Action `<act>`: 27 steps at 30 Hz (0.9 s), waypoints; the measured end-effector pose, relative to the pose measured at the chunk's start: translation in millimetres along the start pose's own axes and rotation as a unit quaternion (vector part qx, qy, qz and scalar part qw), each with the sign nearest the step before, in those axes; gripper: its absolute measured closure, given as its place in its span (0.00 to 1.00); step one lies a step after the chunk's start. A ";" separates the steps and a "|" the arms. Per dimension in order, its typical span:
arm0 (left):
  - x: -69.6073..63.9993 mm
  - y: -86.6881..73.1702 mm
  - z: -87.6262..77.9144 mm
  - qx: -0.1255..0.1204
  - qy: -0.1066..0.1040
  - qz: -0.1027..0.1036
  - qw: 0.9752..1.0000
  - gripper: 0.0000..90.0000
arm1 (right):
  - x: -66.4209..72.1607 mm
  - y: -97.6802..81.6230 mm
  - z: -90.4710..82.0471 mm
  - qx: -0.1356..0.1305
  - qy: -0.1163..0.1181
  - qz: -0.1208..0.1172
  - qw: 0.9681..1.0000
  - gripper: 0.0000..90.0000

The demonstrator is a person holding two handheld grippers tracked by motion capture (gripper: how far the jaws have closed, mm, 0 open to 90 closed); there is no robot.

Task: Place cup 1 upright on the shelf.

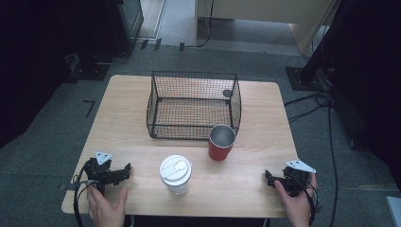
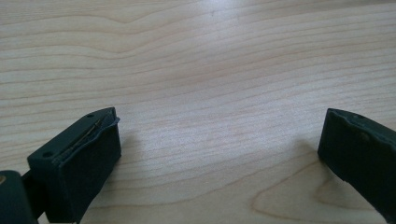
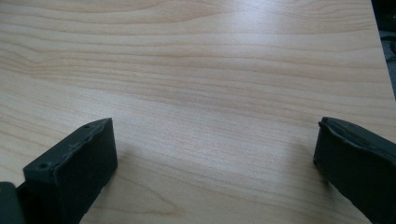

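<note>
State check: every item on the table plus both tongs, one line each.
white lidded cup: upright, lid on, standing free near the front edge.
red cup: upright, no lid, just outside the basket's front right corner; whether they touch is unclear.
wire basket: upright, open top, nothing visible inside.
left tongs: open, nothing between the jaws, low over the table.
right tongs: open, nothing between the jaws.

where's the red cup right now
In the high view the red cup stands upright on the table, right of centre, just outside the wire basket's near right corner, with the white lidded cup nearer the person to its left.
</note>
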State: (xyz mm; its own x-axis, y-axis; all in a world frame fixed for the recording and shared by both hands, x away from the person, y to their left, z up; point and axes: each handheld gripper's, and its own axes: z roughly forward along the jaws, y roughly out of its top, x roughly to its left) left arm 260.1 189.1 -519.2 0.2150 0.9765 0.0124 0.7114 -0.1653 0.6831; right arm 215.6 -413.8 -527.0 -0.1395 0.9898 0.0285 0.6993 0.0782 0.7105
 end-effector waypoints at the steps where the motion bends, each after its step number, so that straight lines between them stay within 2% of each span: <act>1: 0.0 0.0 0.0 0.000 0.000 0.000 1.000 0.00 | 0.0 0.0 0.0 0.000 0.000 0.000 1.000 0.00; 4: 0.0 0.0 0.0 0.000 0.000 0.000 1.000 0.00 | 0.1 0.0 -0.2 0.000 0.006 -0.005 1.000 0.00; 5: 0.0 0.0 0.0 0.000 0.000 0.000 1.000 0.00 | 3.5 -0.8 -1.8 -0.002 0.015 -0.013 1.000 0.00; 10: 0.0 0.0 0.0 0.000 0.000 0.000 1.000 0.00 | 12.2 2.0 -7.9 -0.009 0.034 -0.017 0.999 0.00; 13: -1.2 1.1 1.4 -0.002 0.006 -0.008 1.000 0.00 | 23.9 10.2 -12.4 -0.021 0.058 -0.018 0.998 0.00; 15: -1.9 1.6 1.8 -0.001 0.009 -0.011 1.000 0.00 | 27.6 13.0 -13.2 -0.024 0.061 -0.020 0.998 0.00; 17: -2.4 1.8 1.9 -0.001 0.011 -0.013 1.000 0.00 | 39.5 21.6 -14.4 -0.033 0.072 -0.030 0.996 0.00; 19: -3.3 2.2 2.4 -0.002 0.015 -0.017 1.000 0.00 | 43.5 24.2 -14.7 -0.036 0.074 -0.034 0.996 0.00; 21: -3.7 2.4 2.6 -0.002 0.017 -0.019 1.000 0.00 | 54.7 31.3 -14.5 -0.043 0.084 -0.044 0.995 0.00; 26: -3.7 2.4 2.6 -0.002 0.017 -0.019 1.000 0.00 | 67.1 38.0 -12.8 -0.044 0.099 -0.052 0.993 0.00; 27: -3.7 2.4 2.6 -0.002 0.017 -0.019 1.000 0.00 | 72.7 40.5 -11.0 -0.043 0.100 -0.061 0.992 0.00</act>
State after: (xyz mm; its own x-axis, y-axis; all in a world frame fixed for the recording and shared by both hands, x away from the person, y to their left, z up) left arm 262.7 184.7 -519.5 0.1652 0.9862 0.0113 0.7162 -0.1278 0.6861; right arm 226.1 -340.0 -488.4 -0.3608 0.9299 0.0712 0.6078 0.1766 0.7742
